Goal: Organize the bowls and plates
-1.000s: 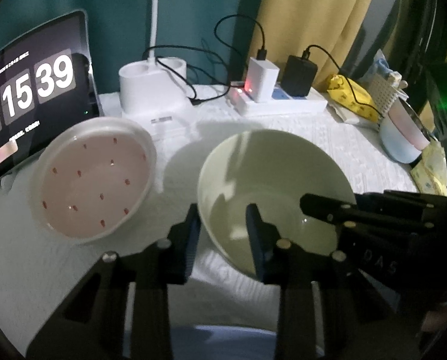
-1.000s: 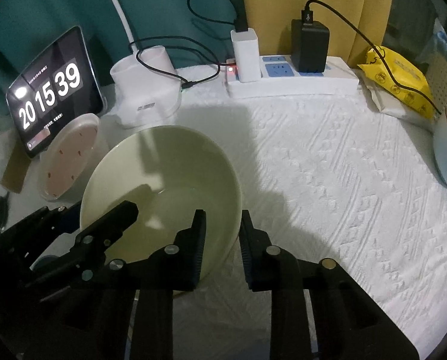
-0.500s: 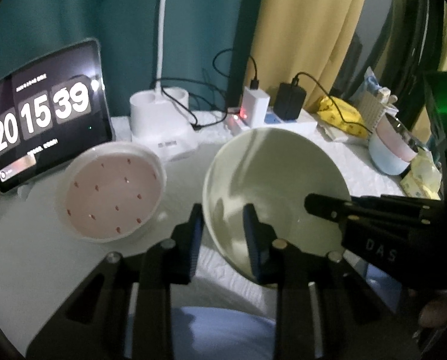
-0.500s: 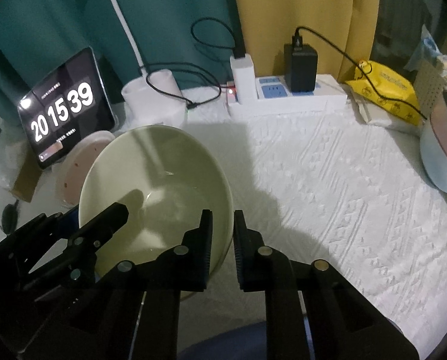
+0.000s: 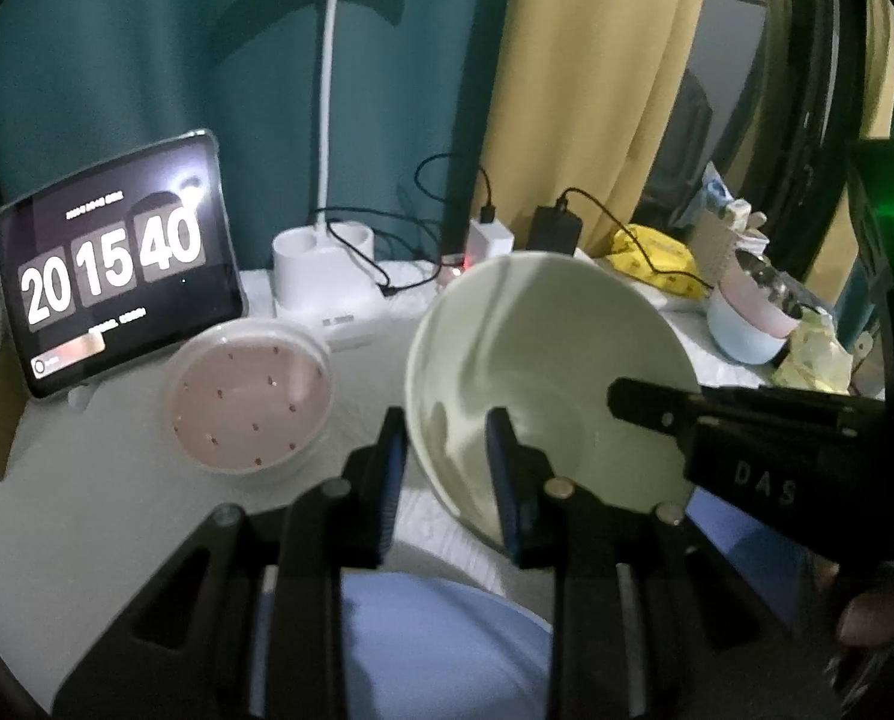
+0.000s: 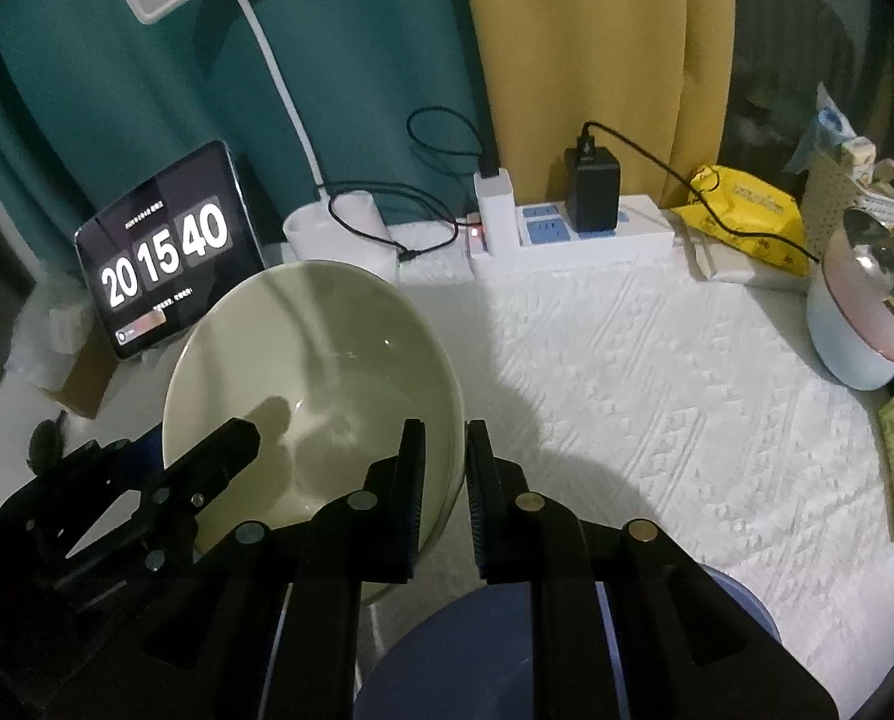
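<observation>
Sitting on the white-clothed table [image 6: 657, 372] beside the tablet clock [image 5: 117, 258]: pink dotted plate [image 5: 249, 402], not yet stacked. Being gripped aloft right of that clock: pale green bowl [image 5: 543, 372], opposite rims clenched in left gripper [image 5: 444, 468] and right gripper [image 6: 444, 480] jaws. Waiting beneath: blue dish [image 6: 507, 654]. Sorting barely beginning.

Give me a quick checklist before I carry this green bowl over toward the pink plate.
1. Left gripper pinching green bowl rim: ok.
2. Right gripper pinching the opposite rim: ok.
3. Bowl clear of the tablecloth: ok, it is lifted and tilted.
4. Bowl empty: ok.
5. Pink plate free of objects: ok.
6. Clearance over the blue dish below: cannot tell.
</observation>
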The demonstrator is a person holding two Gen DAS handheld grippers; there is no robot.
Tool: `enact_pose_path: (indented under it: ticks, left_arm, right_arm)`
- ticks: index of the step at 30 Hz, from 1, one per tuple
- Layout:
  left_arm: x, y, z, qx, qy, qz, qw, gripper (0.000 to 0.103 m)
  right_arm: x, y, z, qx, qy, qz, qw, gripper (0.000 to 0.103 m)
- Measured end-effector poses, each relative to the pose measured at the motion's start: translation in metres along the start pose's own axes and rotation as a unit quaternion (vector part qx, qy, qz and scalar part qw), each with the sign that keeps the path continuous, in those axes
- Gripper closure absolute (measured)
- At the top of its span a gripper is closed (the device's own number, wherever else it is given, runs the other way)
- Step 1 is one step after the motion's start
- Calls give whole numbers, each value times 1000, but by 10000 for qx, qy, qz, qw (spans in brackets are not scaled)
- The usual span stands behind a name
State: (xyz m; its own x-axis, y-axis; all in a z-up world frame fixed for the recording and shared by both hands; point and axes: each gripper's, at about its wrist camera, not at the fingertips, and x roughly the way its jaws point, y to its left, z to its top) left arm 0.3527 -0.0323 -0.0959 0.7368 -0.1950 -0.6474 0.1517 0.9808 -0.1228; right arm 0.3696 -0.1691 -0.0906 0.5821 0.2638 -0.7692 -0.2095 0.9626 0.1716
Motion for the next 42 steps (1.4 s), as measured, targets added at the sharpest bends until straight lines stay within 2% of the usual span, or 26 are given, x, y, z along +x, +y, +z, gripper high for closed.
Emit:
enact_pose_path:
  ticks: [22, 42]
  left_arm:
    - [-46, -31, -8, 157, -266, -156, 9994, 76]
    - [-55, -81, -33, 449, -97, -366, 9983, 76]
  right_arm:
    - [-57, -5, -19, 77, -351, 6, 9994, 88]
    - [-91, -43, -58, 436, -439, -108, 9980, 88]
